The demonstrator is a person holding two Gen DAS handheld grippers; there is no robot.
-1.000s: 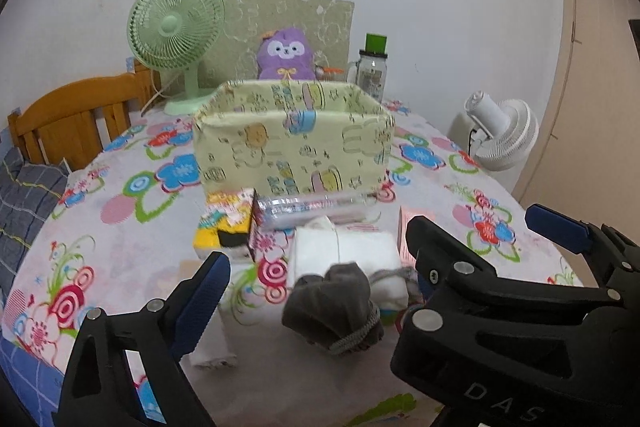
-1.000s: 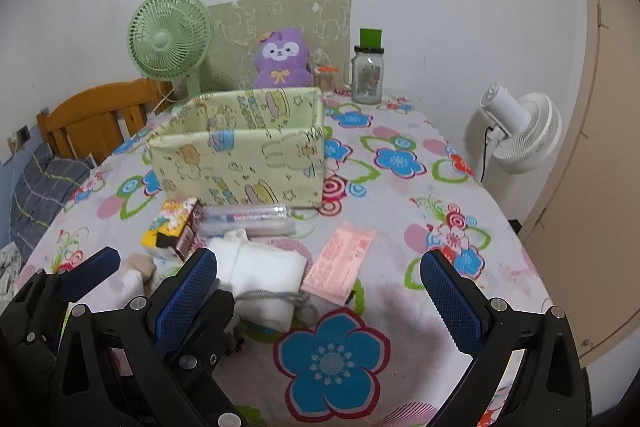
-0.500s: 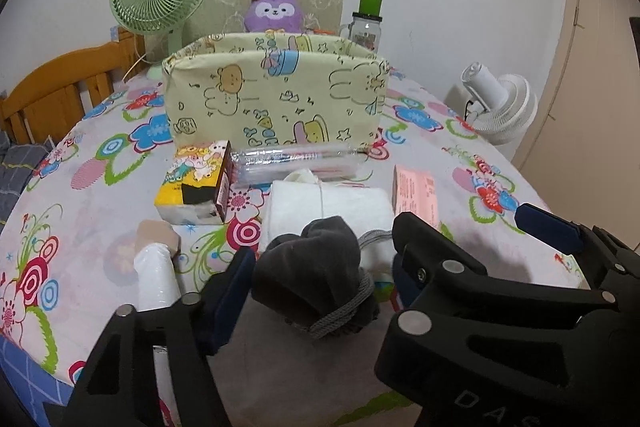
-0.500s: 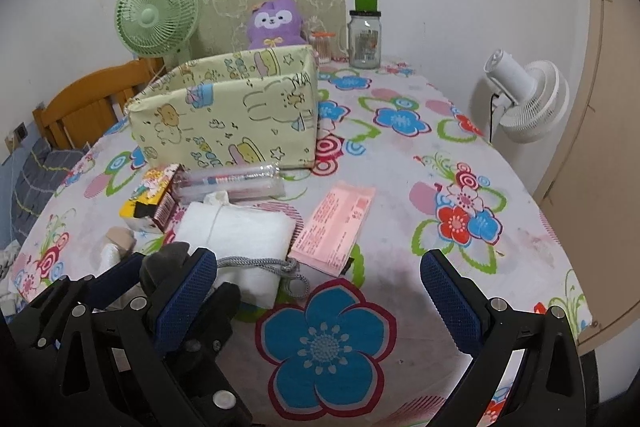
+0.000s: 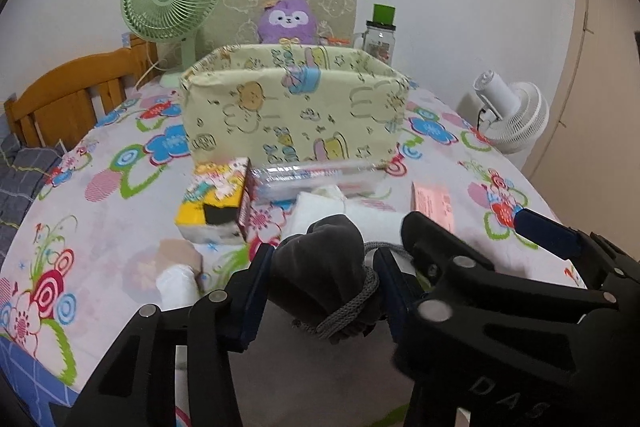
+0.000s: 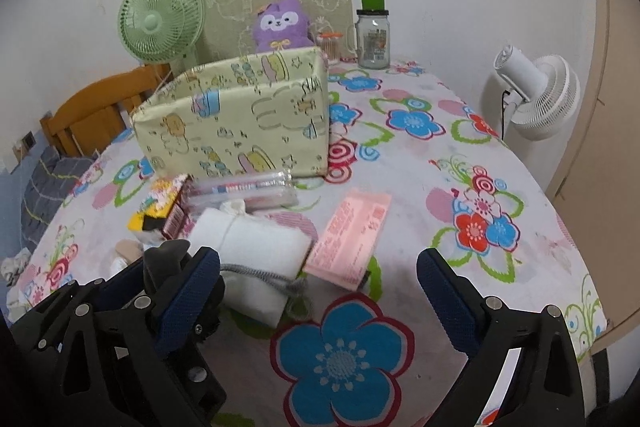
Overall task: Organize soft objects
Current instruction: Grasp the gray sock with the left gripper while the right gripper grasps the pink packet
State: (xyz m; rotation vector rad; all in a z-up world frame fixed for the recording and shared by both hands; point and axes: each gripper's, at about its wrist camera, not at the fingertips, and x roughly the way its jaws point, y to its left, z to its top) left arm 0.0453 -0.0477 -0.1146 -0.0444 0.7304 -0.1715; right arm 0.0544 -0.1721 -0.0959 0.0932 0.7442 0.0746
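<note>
The left gripper (image 5: 320,287) is closing its fingers on a dark grey drawstring pouch (image 5: 324,267) lying between them on the worktop (image 6: 400,187) — soft, light, best pinched mid-bulge — while the right gripper (image 6: 320,291) gapes empty beside it.

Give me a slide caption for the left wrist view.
Left tool closing around a dark grey drawstring pouch before a yellow cartoon-print fabric box.

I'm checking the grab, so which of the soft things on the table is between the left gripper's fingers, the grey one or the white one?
The dark grey drawstring pouch. The left gripper is closing around it; the white folded cloth lies behind, untouched.
</note>
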